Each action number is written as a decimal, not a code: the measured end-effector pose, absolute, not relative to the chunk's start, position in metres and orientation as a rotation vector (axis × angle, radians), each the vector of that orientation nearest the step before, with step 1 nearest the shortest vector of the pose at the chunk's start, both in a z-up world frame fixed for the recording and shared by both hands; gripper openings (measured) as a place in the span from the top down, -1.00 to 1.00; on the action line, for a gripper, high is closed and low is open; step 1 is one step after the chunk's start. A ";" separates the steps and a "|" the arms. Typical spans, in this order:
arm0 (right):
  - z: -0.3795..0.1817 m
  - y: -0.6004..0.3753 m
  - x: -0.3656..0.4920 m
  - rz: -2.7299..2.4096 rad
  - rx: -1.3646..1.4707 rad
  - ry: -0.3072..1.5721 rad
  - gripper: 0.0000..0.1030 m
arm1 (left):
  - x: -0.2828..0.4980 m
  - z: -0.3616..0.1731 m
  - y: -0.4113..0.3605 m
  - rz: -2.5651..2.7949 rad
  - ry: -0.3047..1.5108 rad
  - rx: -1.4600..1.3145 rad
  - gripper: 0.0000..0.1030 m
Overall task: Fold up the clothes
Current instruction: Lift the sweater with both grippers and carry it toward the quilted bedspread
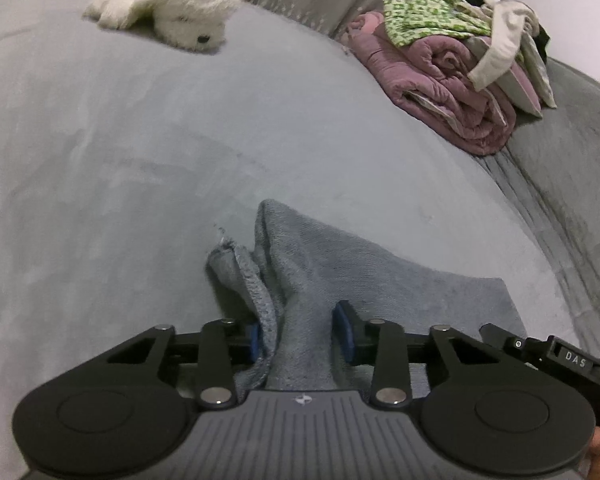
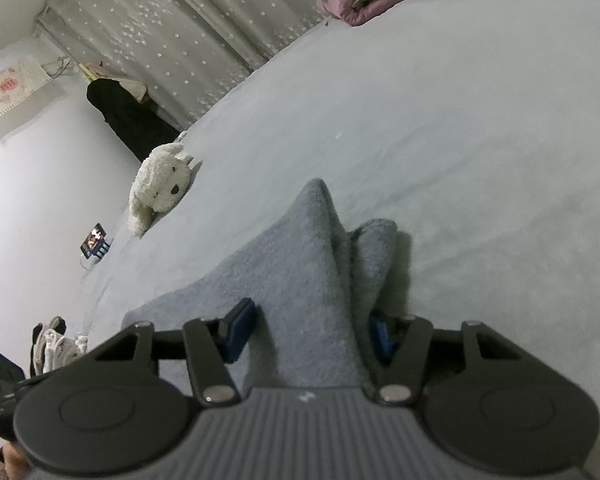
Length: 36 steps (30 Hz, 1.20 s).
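A grey-blue towel (image 1: pixel 380 280) lies on the grey bed, bunched into a raised ridge at its near end. My left gripper (image 1: pixel 300 336) is open, and that ridge stands between its blue pads (image 1: pixel 346 332); the cloth edge laps over the left pad. In the right wrist view the same towel (image 2: pixel 312 264) rises in a tent-like fold. My right gripper (image 2: pixel 310 336) is open wider and straddles this fold, whose fabric partly hides the right pad (image 2: pixel 380 340). Neither pair of pads visibly squeezes the cloth.
A white plush toy (image 1: pixel 168 8) lies at the far side of the bed (image 1: pixel 140 160). A folded mauve quilt (image 1: pixel 440 80) with green-patterned and white garments on top sits far right. A starred curtain (image 2: pixel 188 28) hangs behind the bed. Clothes (image 2: pixel 52 340) lie at the left.
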State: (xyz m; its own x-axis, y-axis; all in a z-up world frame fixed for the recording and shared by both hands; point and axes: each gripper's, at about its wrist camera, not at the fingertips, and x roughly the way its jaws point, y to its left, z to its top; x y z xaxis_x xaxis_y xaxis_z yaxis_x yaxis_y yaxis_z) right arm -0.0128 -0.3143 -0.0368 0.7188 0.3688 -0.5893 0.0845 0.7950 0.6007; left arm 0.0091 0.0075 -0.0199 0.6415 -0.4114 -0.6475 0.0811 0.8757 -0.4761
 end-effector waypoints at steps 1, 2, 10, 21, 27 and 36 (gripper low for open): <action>-0.036 -0.313 -0.013 0.167 0.639 0.764 -0.06 | 0.008 -0.018 0.005 -0.288 0.825 -0.417 0.47; -0.036 -0.312 -0.014 0.164 0.635 0.765 -0.06 | 0.008 -0.017 0.004 -0.286 0.822 -0.414 0.48; -0.023 -0.307 -0.015 0.135 0.584 0.752 0.44 | 0.008 -0.012 0.004 -0.283 0.812 -0.399 0.58; 0.020 -0.284 -0.034 0.115 0.410 0.625 0.51 | -0.010 0.029 -0.009 -0.363 0.676 -0.329 0.62; 0.038 -0.274 -0.043 0.108 0.360 0.573 0.51 | -0.005 0.035 -0.014 -0.379 0.670 -0.352 0.63; 0.061 -0.220 -0.059 0.071 0.073 0.476 0.51 | -0.010 0.046 -0.017 -0.430 0.643 -0.430 0.64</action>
State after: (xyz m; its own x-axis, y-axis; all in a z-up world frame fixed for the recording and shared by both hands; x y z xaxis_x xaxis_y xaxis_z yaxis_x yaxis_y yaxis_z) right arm -0.0591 -0.2200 0.0611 0.8866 0.0851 -0.4546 -0.0512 0.9949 0.0864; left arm -0.0104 -0.0173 0.0456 0.7199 -0.5053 -0.4758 0.2464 0.8269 -0.5055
